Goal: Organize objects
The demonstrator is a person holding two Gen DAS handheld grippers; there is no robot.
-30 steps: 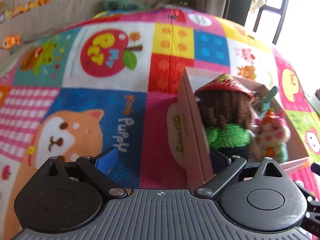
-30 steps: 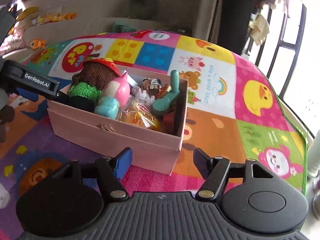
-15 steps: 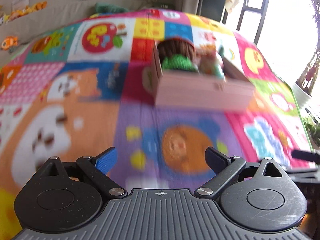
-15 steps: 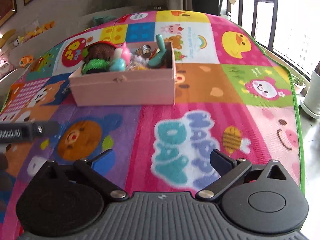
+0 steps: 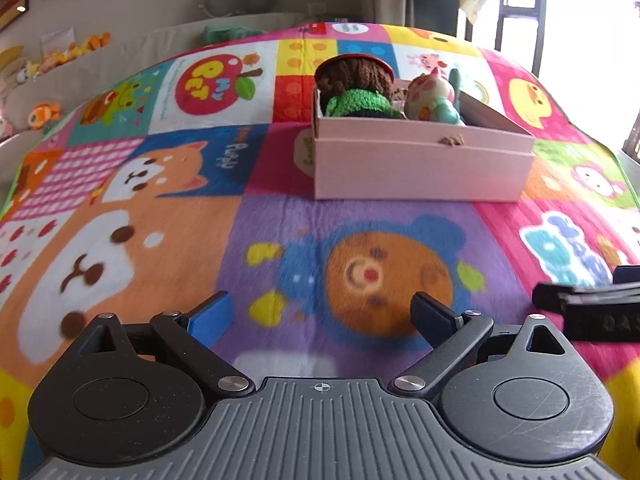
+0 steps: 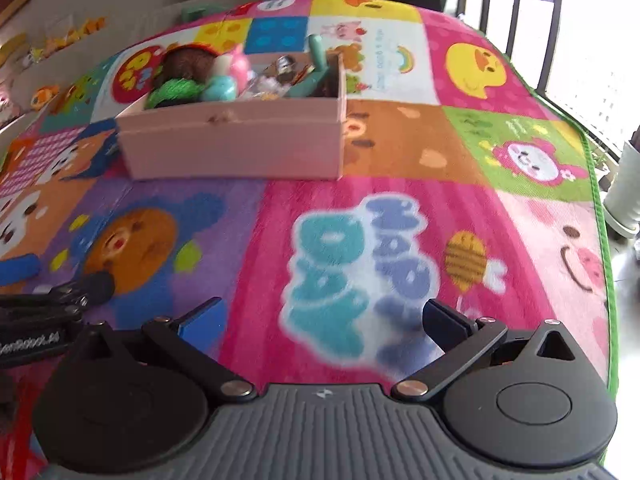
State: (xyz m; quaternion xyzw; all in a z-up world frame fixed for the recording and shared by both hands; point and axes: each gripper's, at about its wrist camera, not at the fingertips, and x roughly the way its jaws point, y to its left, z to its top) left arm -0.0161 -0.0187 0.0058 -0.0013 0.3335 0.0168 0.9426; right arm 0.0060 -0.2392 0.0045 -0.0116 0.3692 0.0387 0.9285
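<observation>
A pink box [image 5: 420,168] stands on the colourful play mat, also in the right wrist view [image 6: 236,140]. It holds a brown-haired doll in a green knit top [image 5: 356,92], a pink and teal figure [image 5: 434,98], a teal toy [image 6: 318,68] and several small items. My left gripper [image 5: 320,314] is open and empty, well back from the box over the purple bear patch. My right gripper [image 6: 322,316] is open and empty over the pink lettered patch, beside the left one.
The play mat [image 5: 132,216] covers the whole floor area. Its green edge [image 6: 600,216] runs along the right, with a white pot [image 6: 624,196] and bright windows beyond. Small plush toys [image 5: 44,114] sit on a ledge at far left.
Both grippers have pulled back from the box, which now sits farther away. Both stay open and empty. The box and its toys have not moved.
</observation>
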